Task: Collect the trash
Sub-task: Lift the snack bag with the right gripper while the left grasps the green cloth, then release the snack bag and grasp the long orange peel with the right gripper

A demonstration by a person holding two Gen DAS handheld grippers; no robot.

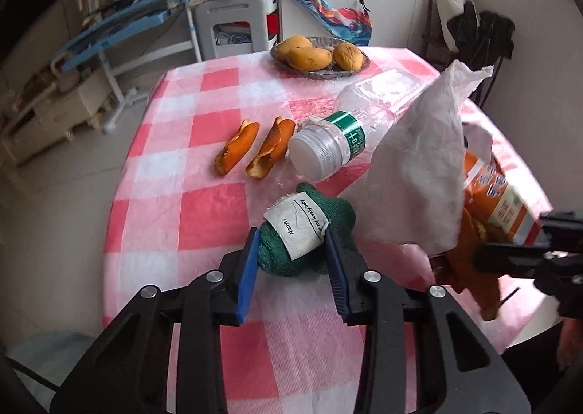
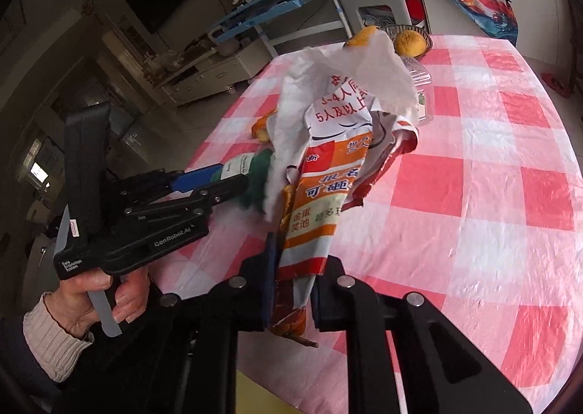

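left gripper (image 1: 291, 261) clamped on green sock (image 1: 302, 231) | right gripper (image 2: 291, 286) pinching leaflet and tissue bundle (image 2: 320, 173) | left on table (image 1: 204, 195): bottle (image 1: 328, 148) at 12 o'clock of the sock, two peels (image 1: 255, 151) at 11 | roughly half collected, I judge

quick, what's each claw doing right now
left claw: closed on the green knitted item with the white name tag.
right claw: closed on the orange and white printed paper.

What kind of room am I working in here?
Most likely a lived-in home dining or living room: a table with a pink checked cloth, a dish of fruit, and a cluttered blue desk with books behind.
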